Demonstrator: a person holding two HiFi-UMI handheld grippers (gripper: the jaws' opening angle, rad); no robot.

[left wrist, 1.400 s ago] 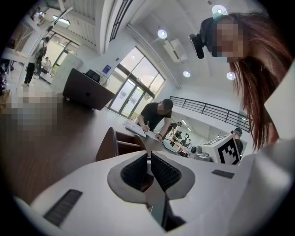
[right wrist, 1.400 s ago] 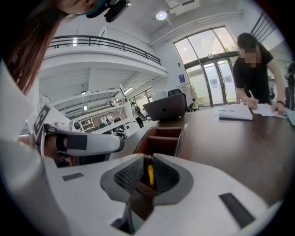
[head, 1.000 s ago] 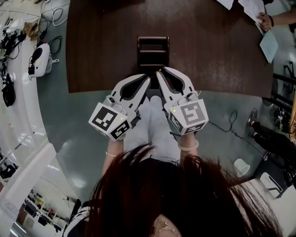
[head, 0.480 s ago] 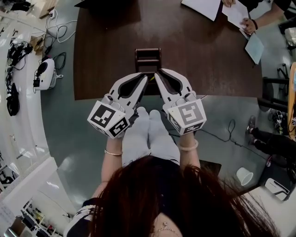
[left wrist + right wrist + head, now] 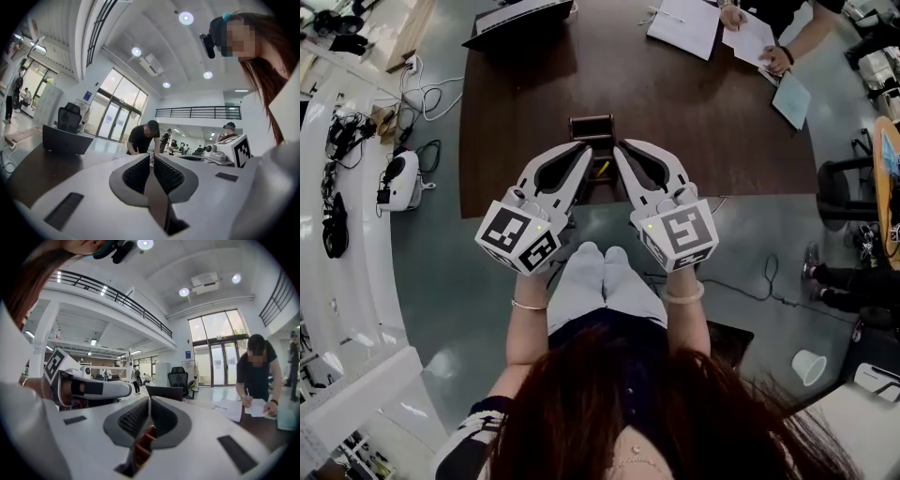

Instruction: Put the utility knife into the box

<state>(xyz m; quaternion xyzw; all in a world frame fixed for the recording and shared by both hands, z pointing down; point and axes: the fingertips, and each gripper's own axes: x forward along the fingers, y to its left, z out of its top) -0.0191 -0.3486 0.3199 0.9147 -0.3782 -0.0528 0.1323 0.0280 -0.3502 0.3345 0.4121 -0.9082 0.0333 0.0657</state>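
Head view: holding the left gripper and the right gripper side by side above the lap at the centre of the frame, tips angling toward each other and reaching just past the near edge of the dark table. Pressing both pairs of jaws fully together and gripping nothing. Seeing the same in the left gripper view, with the ribbed pads meeting along a thin seam, and again in the right gripper view, looking down through the gap behind the jaws onto brown slats.

Flanking the box, a dark slatted tray standing at the table's near edge in the middle of the frame, one tip over each side of it; not being able to tell whether touching. Glimpsing a thin yellow sliver, perhaps the utility knife, inside the box between the two grippers, too small to confirm.

Finding bare tabletop left and right of the box and beyond it toward the top of the frame. Spotting papers and another person's hand in the upper right and a laptop at the upper left, all well apart from the grippers.
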